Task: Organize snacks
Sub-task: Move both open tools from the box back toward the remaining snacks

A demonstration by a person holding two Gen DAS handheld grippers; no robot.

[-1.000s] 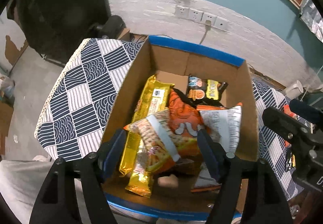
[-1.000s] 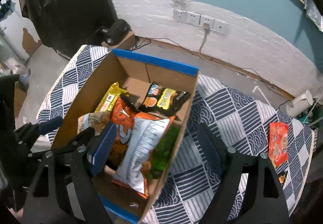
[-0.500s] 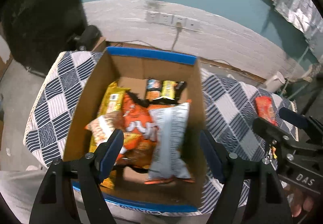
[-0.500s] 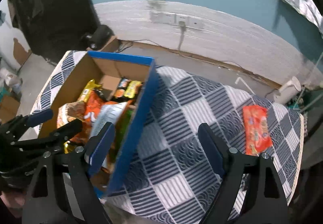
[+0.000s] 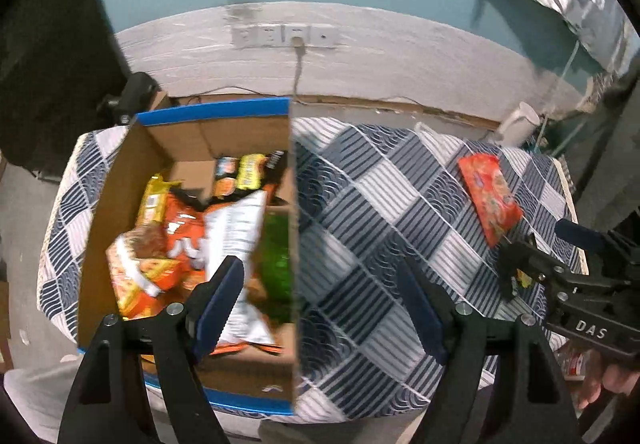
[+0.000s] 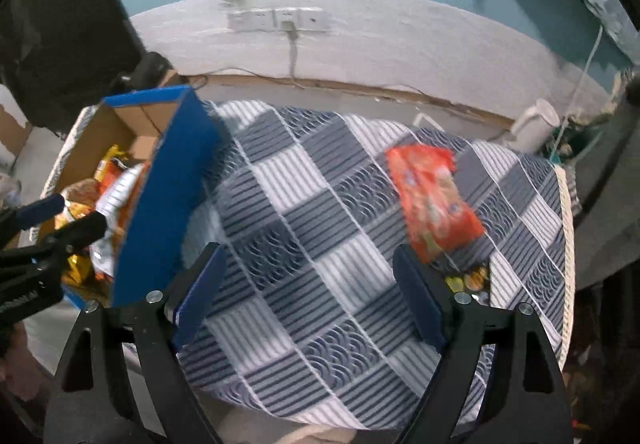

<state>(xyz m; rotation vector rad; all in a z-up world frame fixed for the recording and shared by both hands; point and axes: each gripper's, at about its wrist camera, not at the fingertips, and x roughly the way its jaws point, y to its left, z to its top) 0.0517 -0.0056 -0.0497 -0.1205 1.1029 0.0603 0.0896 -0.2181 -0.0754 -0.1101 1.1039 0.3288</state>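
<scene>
Both views have swung rightward off the blue-rimmed cardboard box point(image 5: 192, 171) of snack bags onto the checked-cloth table point(image 6: 320, 244), left hand-held gripper point(image 5: 320, 308) and right hand-held gripper point(image 6: 308, 292) gaping empty, orange-red snack packet point(image 6: 432, 199) lying at two o'clock.

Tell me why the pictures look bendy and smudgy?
Both views use a round fisheye lens, so the wall curves and the corners go black. Right wrist view: the red snack packet and blue box smear, the sockets too. Left wrist view: the snacks in the box blur, the tablecloth stays sharper.
</scene>
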